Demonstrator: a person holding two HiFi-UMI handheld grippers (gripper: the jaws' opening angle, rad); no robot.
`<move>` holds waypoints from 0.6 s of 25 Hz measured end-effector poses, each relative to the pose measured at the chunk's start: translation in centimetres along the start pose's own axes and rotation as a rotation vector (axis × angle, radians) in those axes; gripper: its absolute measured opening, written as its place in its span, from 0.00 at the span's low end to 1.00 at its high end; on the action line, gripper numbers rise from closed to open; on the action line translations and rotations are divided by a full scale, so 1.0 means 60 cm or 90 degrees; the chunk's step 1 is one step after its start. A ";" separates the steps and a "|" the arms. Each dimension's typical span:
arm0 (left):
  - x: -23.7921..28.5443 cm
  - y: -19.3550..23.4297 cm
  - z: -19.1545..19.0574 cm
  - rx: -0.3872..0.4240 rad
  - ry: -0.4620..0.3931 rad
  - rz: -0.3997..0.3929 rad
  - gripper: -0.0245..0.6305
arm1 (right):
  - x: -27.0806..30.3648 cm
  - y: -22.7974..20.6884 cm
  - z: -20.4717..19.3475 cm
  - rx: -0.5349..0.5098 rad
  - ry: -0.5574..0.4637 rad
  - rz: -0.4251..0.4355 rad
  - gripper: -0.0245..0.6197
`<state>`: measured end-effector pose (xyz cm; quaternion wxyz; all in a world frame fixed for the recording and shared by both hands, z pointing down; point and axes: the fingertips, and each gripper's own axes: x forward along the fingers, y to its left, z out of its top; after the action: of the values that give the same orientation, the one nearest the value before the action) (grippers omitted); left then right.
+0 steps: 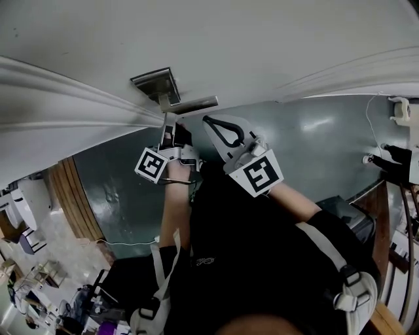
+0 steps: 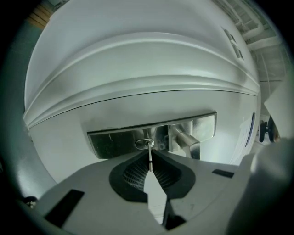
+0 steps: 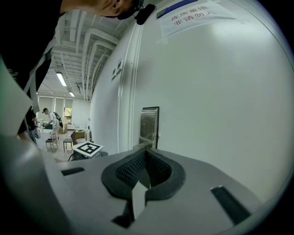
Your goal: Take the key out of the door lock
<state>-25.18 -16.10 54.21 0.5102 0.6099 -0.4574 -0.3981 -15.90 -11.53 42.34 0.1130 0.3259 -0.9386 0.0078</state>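
Observation:
A steel lock plate sits on the white door, with the keyhole to the left of the lever handle. A thin key sticks out of the keyhole, and my left gripper is shut on its shaft. In the head view the left gripper is up against the door just below the lock plate and handle. My right gripper hangs beside it to the right. Its jaws are shut on nothing.
The door's raised moulding runs to the left of the lock. A paper notice is stuck on the door. Grey-green floor lies below, with desks and clutter at the lower left and cables at the right.

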 end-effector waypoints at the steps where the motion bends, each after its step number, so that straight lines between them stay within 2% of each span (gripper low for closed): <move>1: 0.000 0.000 0.000 -0.001 -0.004 -0.002 0.09 | -0.002 -0.003 0.001 0.001 -0.001 -0.003 0.05; 7: -0.013 -0.001 -0.010 -0.011 -0.020 0.002 0.09 | -0.011 -0.014 -0.002 0.009 -0.005 -0.016 0.05; 15: -0.028 -0.003 -0.020 -0.003 -0.018 -0.013 0.09 | -0.004 -0.003 -0.003 0.013 -0.007 0.003 0.05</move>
<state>-24.48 -14.16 54.26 0.5010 0.6075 -0.4573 -0.4132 -15.56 -11.52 42.45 0.1046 0.3252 -0.9397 0.0158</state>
